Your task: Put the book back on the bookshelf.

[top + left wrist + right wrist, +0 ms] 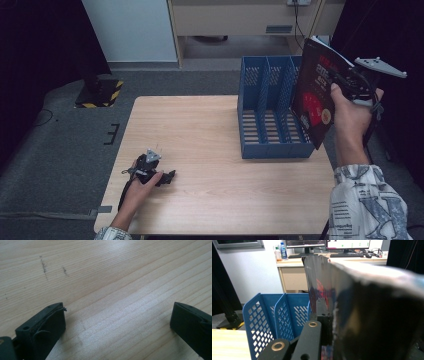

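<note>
My right hand-held gripper [336, 79] clamps a magazine [316, 95] upright above the blue file rack [272, 107] at the worktop's far right. I lower it squarely into the rightmost slot (left hand-held gripper [170, 176] rests wide, empty).

Your counter [215, 150] is pale wood grain, standing on grey carpet. The blue file rack [272, 107] sits upright on its far right part, compartments facing up. Near the front left corner your left tongs [170, 176] rest on the wood, jaws apart.
</note>
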Demonstrator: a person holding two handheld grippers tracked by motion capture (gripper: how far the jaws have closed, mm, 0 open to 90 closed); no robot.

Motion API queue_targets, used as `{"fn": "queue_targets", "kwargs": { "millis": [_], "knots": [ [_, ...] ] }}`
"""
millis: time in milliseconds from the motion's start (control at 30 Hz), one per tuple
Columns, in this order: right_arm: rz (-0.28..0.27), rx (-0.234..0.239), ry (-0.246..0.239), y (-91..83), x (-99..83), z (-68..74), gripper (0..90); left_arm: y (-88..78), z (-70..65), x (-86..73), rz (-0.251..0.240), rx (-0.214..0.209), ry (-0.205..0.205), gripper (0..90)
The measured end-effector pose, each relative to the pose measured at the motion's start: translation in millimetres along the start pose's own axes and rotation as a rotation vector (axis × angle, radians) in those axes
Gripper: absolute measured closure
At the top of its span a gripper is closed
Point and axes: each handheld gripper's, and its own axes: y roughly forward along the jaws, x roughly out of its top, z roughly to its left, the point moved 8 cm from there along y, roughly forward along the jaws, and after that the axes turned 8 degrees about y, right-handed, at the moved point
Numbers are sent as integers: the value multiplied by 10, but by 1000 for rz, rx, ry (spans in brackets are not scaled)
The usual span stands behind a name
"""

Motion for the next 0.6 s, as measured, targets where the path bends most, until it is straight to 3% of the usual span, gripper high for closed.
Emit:
{"fn": "queue_targets", "kwargs": {
  "millis": [200, 600],
  "knots": [
    [6, -17, 10, 96, -38, 30, 871, 0, 0, 0, 0, 0, 0, 0],
    [-35, -54, 31, 299, -44, -29, 870, 0, 0, 0, 0, 0, 0, 0]
  ]
}}
